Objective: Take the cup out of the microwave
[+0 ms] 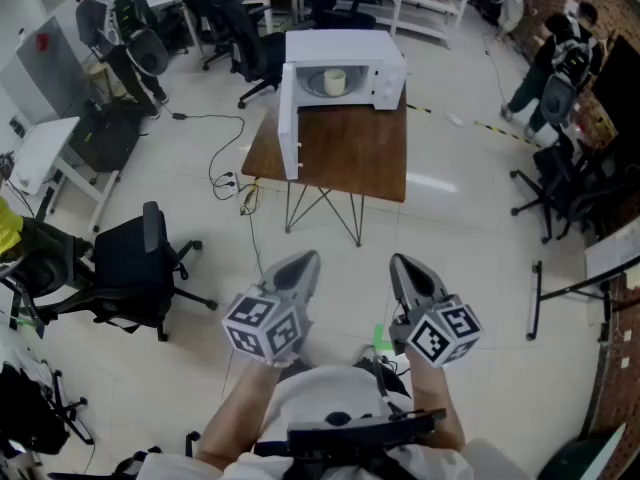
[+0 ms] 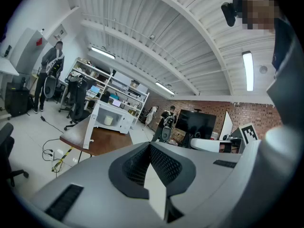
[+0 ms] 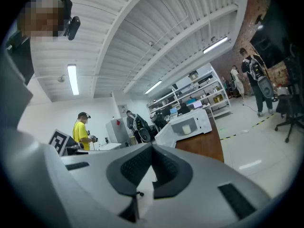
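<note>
two handheld grippers sit low in the head view, side by side, both aimed toward a table ahead. the left gripper [image 1: 303, 261] has its two jaws pressed together with nothing between them. the right gripper [image 1: 403, 265] is the same, jaws closed on nothing. each carries one cube with square black-and-white markers, two cubes in all, just above the person's forearms.

well beyond the grippers stands one brown wooden table [image 1: 352, 163] on thin metal legs. one white microwave [image 1: 345, 48] sits at its far edge. the microwave's door [image 1: 289, 118] is swung fully open and runs along the table's left edge. one pale cup [image 1: 334, 81] stands upright inside the microwave's cavity, near the middle. the rest of the tabletop in front of the microwave carries nothing.

on the pale floor to the left of the table lies one black cable [image 1: 222, 140], looping toward a plug block. one black office chair [image 1: 140, 258] stands at the left, nearer the person. more black chairs stand at the far side and at the right. two people with backpack rigs are in the head view, one at the top left corner [image 1: 100, 18] and one at the top right [image 1: 560, 53].
</note>
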`<state>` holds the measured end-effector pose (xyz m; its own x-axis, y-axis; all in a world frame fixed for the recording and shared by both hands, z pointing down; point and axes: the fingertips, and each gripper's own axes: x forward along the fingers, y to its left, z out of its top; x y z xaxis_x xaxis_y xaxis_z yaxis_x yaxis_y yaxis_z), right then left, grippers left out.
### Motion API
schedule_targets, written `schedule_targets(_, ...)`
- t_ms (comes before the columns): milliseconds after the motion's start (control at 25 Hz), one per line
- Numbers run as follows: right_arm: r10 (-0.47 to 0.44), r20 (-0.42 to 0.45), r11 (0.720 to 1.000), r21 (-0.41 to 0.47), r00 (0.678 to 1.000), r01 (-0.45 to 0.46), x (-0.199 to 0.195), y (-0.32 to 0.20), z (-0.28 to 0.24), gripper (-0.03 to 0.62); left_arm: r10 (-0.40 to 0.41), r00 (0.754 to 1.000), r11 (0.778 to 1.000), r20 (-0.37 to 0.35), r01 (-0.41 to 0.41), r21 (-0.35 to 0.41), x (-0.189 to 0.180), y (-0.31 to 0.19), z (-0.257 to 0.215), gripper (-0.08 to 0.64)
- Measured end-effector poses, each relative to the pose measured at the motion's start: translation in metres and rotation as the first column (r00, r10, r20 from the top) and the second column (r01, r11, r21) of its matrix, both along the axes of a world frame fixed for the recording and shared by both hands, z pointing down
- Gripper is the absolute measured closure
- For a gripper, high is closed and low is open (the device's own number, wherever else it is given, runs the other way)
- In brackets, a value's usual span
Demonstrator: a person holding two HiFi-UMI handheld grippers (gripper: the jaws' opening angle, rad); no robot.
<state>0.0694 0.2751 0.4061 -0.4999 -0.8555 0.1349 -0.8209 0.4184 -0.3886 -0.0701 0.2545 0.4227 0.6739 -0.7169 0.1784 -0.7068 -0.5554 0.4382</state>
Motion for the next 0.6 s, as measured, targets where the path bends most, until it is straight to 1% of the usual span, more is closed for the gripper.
schedule_targets(320,-0.028,0.008,1.000,-0.001,1.000,0.028,0.047,-0.013,-0.001,0.586,-0.025,1.000,1.000,0.004,0.025,0.001,0.048,-0.007,-0.002,0.568)
schedule_targets(600,-0.077,0.024,0.997,-0.011,0.997,0.077,0.096,-0.018,0.011,0.586,-0.100,0.995,0.995,0.012,0.100,-0.002,0.084,-0.013,0.008,0.568)
